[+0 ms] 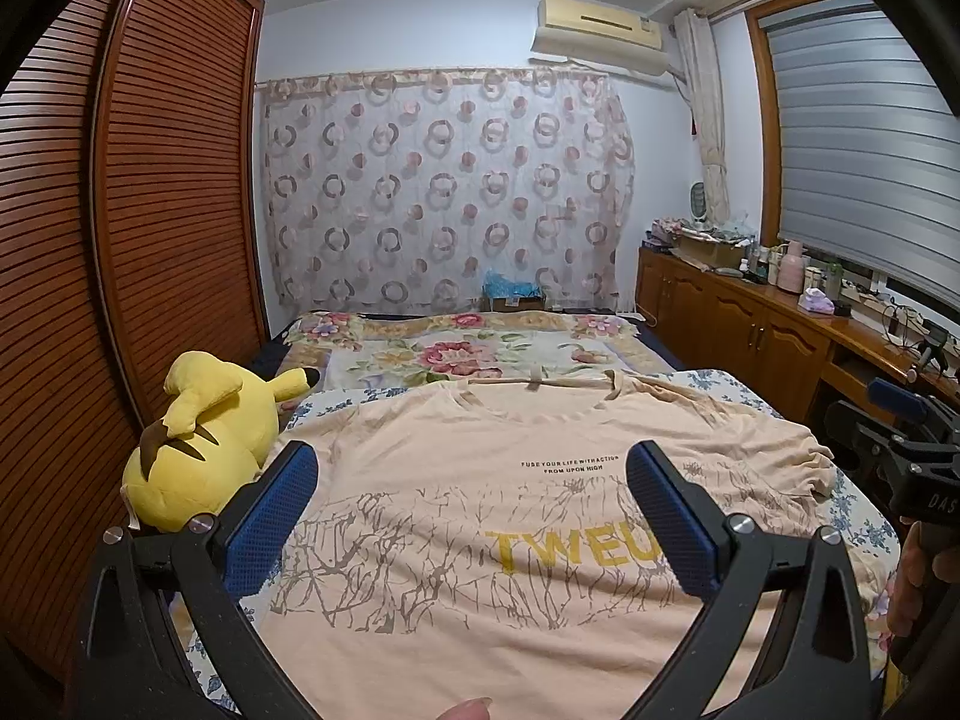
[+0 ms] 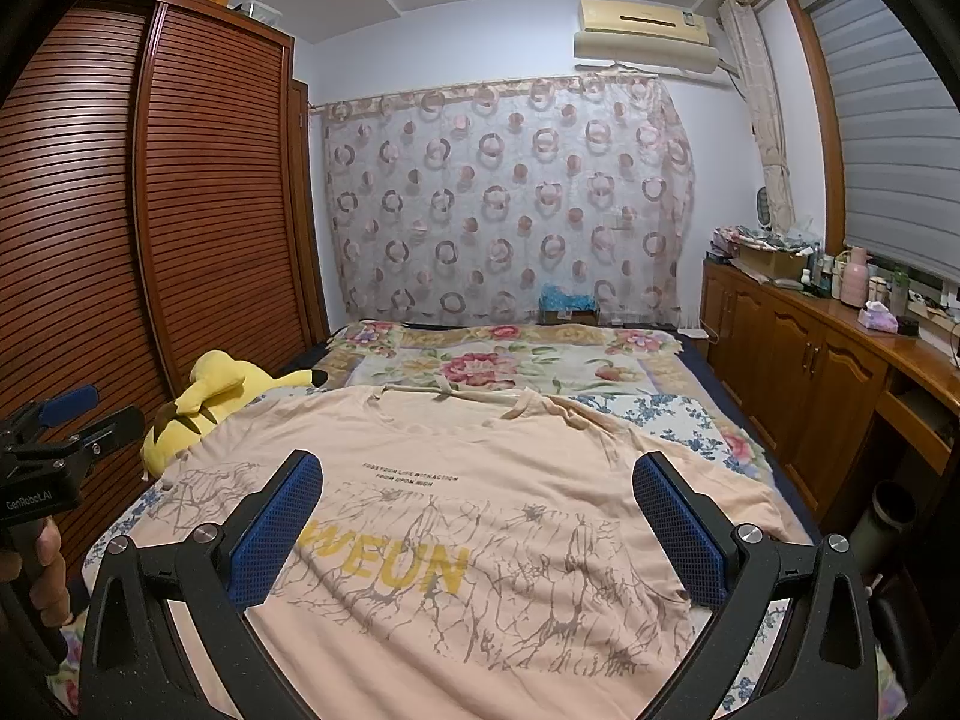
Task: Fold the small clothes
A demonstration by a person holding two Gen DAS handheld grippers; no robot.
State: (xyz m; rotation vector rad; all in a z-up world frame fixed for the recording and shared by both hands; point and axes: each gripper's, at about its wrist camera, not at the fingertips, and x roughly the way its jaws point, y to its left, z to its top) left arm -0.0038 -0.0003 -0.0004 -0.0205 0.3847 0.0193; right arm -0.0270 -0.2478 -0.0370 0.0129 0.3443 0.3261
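two walls close the room beyond the jaws: far ahead hangs a sheer curtain printed with rings, and to the left of the jaws stands a tall wardrobe with brown slatted doors. to the right of the jaws a grey blind covers the window, and below it runs a long wooden cabinet with bottles and boxes on its top. high above, near the right corner, an air conditioner sits on the wall.

the bed fills the space under and ahead of both grippers. it has a blue flower sheet, and farther ahead a blanket with big red flowers.

the t-shirt, peach colour, lies spread flat on the bed, front side up, with yellow letters and a brown branch print. its collar points away from the jaws and its lower part goes under them. the right sleeve is a little crumpled.

a yellow plush toy lies on the bed to the left of the left jaws, just beside the t-shirt.

the left gripper hangs over the t-shirt with jaws released and spread wide, nothing between the blue pads. the right gripper is the same, jaws released and wide apart above the print.
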